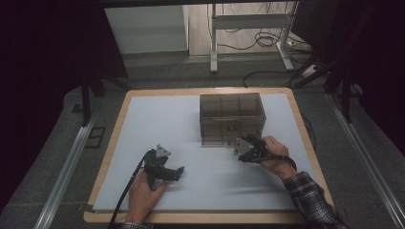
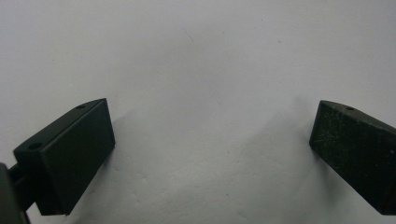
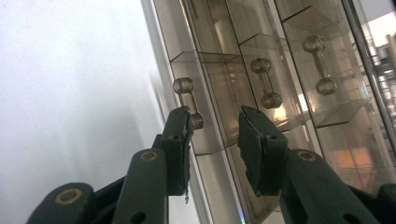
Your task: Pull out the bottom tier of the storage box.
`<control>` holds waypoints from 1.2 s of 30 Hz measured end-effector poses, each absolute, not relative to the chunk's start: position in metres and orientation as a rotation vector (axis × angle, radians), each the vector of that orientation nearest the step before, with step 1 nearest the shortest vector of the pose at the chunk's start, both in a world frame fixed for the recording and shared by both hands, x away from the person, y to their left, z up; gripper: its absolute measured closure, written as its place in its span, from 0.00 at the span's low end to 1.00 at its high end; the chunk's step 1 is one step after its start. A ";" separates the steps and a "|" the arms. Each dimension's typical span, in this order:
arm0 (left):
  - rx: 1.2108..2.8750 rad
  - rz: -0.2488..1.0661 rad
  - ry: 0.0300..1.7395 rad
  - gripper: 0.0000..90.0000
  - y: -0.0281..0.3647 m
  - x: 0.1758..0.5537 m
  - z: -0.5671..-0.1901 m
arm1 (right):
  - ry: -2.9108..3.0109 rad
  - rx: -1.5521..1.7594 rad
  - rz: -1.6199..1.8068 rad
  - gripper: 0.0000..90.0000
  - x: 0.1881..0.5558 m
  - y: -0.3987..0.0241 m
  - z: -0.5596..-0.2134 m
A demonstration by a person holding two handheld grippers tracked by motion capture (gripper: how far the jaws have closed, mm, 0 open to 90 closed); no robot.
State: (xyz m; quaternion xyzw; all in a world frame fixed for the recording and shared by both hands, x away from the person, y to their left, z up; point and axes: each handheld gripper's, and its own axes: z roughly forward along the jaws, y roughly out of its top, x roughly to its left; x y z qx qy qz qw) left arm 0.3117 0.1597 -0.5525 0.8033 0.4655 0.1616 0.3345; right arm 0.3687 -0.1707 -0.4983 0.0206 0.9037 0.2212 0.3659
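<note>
A smoky see-through drawer cabinet (image 1: 232,117) stands at the back middle of the white mat (image 1: 162,124). In the right gripper view its front (image 3: 299,60) shows three dumbbell-shaped drawer handles. My right gripper (image 1: 238,144) is at the cabinet's lower front. It (image 3: 215,122) is open with a narrow gap, and the left jaw sits against the lower end of the nearest handle (image 3: 187,100); nothing is between the jaws. My left gripper (image 1: 175,171) rests low on the mat at the front left. Its jaws (image 2: 210,140) stand wide open over bare mat.
The mat lies on a wooden tabletop (image 1: 205,217). Metal rails (image 1: 67,167) run along both sides of the table. Behind it are a desk frame (image 1: 213,43) and loose cables (image 1: 260,40) on the floor. A plaid sleeve (image 1: 310,195) comes in at the bottom right.
</note>
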 end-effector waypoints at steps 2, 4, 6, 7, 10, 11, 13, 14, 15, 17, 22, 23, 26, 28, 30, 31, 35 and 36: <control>2.097 0.422 1.215 0.00 0.160 0.312 -0.552 | 2.347 0.065 0.589 0.69 0.372 -0.173 -0.496; 2.095 0.422 1.215 0.00 0.160 0.312 -0.552 | 2.382 0.081 0.615 0.68 0.375 -0.175 -0.493; 2.089 0.422 1.218 0.00 0.159 0.312 -0.553 | 2.402 0.088 0.623 0.67 0.378 -0.177 -0.491; 2.089 0.422 1.218 0.00 0.159 0.312 -0.553 | 2.415 0.090 0.631 0.67 0.380 -0.178 -0.490; 2.089 0.422 1.218 0.00 0.159 0.312 -0.553 | 2.459 0.110 0.653 0.65 0.385 -0.181 -0.487; 2.089 0.422 1.218 0.00 0.159 0.312 -0.553 | 2.476 0.107 0.657 0.65 0.387 -0.182 -0.487; 2.095 0.422 1.216 0.00 0.160 0.312 -0.552 | 2.495 0.116 0.667 0.64 0.391 -0.184 -0.485; 2.097 0.422 1.215 0.00 0.160 0.312 -0.552 | 2.506 0.124 0.668 0.64 0.392 -0.185 -0.484; 2.097 0.422 1.215 0.00 0.160 0.312 -0.552 | 2.517 0.128 0.673 0.64 0.394 -0.186 -0.483; 2.100 0.423 1.211 0.00 0.160 0.312 -0.552 | 2.534 0.139 0.681 0.63 0.397 -0.188 -0.482; 2.100 0.423 1.212 0.00 0.160 0.312 -0.552 | 2.590 0.171 0.707 0.63 0.407 -0.194 -0.475; 2.098 0.422 1.214 0.00 0.160 0.312 -0.552 | 2.598 0.178 0.713 0.63 0.409 -0.195 -0.474; 2.098 0.421 1.214 0.00 0.160 0.312 -0.552 | 2.630 0.173 0.725 0.63 0.415 -0.199 -0.470; 2.098 0.421 1.214 0.00 0.160 0.312 -0.552 | 2.653 0.162 0.721 0.63 0.419 -0.202 -0.469; 2.098 0.421 1.214 0.00 0.160 0.312 -0.552 | 2.681 0.157 0.712 0.66 0.423 -0.204 -0.469; 2.098 0.421 1.214 0.00 0.160 0.312 -0.552 | 2.699 0.148 0.716 0.66 0.426 -0.205 -0.469; 2.098 0.422 1.214 0.00 0.160 0.312 -0.552 | 2.752 0.124 0.689 0.73 0.435 -0.207 -0.471; 2.097 0.421 1.214 0.00 0.160 0.312 -0.552 | 2.769 0.114 0.686 0.75 0.438 -0.208 -0.472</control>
